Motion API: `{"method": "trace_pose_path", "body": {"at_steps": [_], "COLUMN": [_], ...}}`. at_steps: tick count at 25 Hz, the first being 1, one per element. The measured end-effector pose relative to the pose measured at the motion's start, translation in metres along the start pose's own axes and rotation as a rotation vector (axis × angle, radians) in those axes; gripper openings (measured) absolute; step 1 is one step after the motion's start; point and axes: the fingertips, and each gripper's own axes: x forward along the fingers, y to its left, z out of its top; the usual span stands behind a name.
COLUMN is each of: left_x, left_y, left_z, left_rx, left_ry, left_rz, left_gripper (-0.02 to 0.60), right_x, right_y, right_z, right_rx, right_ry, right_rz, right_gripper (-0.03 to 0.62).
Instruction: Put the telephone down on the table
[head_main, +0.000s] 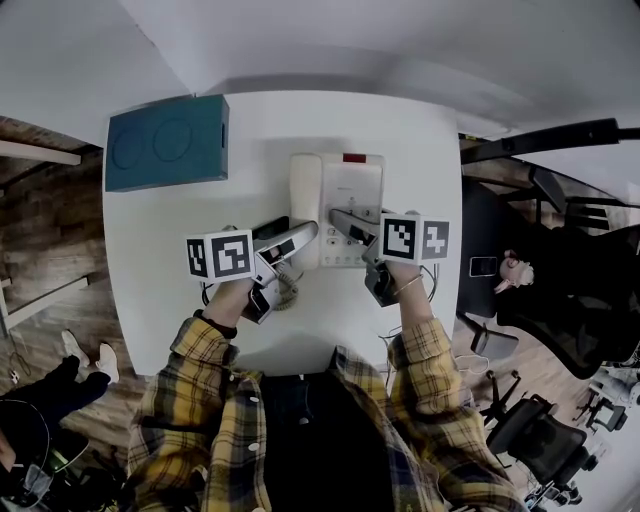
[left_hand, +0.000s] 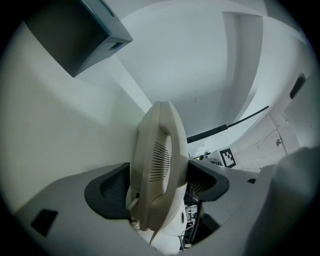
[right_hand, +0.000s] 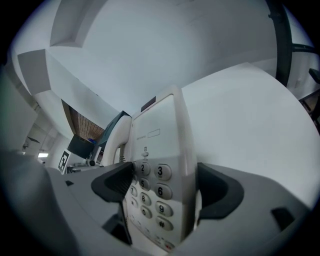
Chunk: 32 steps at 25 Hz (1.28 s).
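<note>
- Evidently the phone (head_main: 350, 190) sat on the desk (head_main: 170, 230), your right tongs (right_hand: 165, 187) apart around it.
- Your left tongs (left_hand: 157, 185) clamped the handset (left_hand: 155, 150); you needed a clean, straight release.

Left claw (left_hand: 157, 187) clamped, gripping; right claw (right_hand: 165, 187) spread wide.

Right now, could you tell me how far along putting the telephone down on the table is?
Done: the telephone looks to rest flat on the table. In hand: the left gripper is clamped on its handset; the right gripper straddles the keypad edge, jaws wide, seemingly not pressing. Remaining: let go with the left gripper and draw both away.
</note>
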Motion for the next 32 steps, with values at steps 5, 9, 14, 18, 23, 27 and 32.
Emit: {"method": "trace_pose_path", "body": {"at_steps": [5, 9, 14, 18, 23, 27, 32], "left_x": [0.003, 0.005, 0.004, 0.002, -0.003, -0.01, -0.021], "left_y": [-0.001, -0.001, -0.001, -0.001, 0.001, -0.004, -0.019], "left_z": [-0.002, -0.006, -0.007, -0.007, -0.002, 0.003, 0.013], "left_rx": [0.013, 0.048, 0.054, 0.074, 0.134, 0.176, 0.275], "left_ry": [0.012, 0.032, 0.032, 0.027, 0.021, 0.015, -0.015], "left_rz": [0.011, 0.023, 0.028, 0.05, 0.093, 0.104, 0.118], "left_gripper": [0.371, 0.371, 0.37, 0.37, 0.37, 0.37, 0.37], "right_x": [-0.001, -0.004, -0.004, -0.006, -0.006, -0.013, -0.032], "right_y": [-0.004, -0.004, -0.004, -0.003, -0.005, -0.008, -0.002], "right_z": [0.0, 0.005, 0.004, 0.004, 0.004, 0.005, 0.014], "right_rx": [-0.013, -0.119, -0.118, -0.11, -0.112, -0.106, -0.152], "right_ry": [0.003, 0.005, 0.011, -0.006, -0.021, -0.049, -0.11], "right_rz": [-0.036, -0.126, -0.121, -0.109, -0.111, -0.13, -0.161], "right_gripper": [0.368, 0.367, 0.366, 0.365, 0.365, 0.364, 0.364]}}
